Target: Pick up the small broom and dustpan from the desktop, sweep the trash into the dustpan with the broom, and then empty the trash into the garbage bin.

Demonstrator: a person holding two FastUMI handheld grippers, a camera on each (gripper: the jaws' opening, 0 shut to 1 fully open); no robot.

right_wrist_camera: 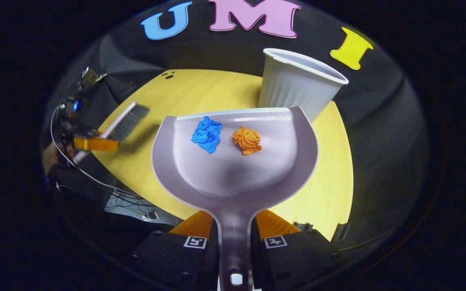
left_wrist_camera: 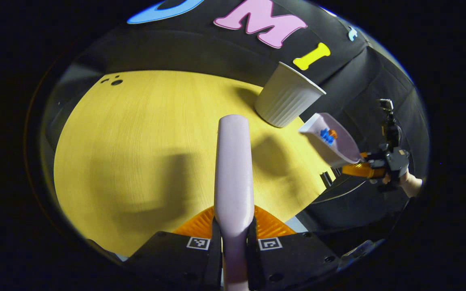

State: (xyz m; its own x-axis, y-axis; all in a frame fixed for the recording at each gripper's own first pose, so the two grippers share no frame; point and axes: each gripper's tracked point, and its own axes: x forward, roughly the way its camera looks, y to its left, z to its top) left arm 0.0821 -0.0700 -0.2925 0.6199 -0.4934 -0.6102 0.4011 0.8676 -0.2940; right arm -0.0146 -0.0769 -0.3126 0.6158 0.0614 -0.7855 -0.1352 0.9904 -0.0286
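The round yellow wooden tabletop is the biggest thing here. It has a few small dark holes near its far edge.

A tall white garbage bin with ribbed sides stands upright at the far side of the tabletop. It looks like a big cup and its top is open. No writing can be read on it.

The pale dustpan is held up above the tabletop, just in front of the bin. Its front lip is close to the bin's side. The right hand-held gripper is closed tight on the dustpan's handle, with one finger pressing on each side. In the left gripper view the same dustpan hangs in the air to the right of the bin, tilted.

The small broom is held over the left side of the tabletop, and its dark bristles point toward the middle. The left hand-held gripper is closed tight on the broom's pale handle, with a finger on each side.

Two bits of trash lie inside the dustpan, near its front lip. One is a crumpled blue paper ball. Just beside it, not touching, is a crumpled orange paper ball.

Small square black-and-white marker stickers sit on the gripper bodies. They carry patterns, not words.
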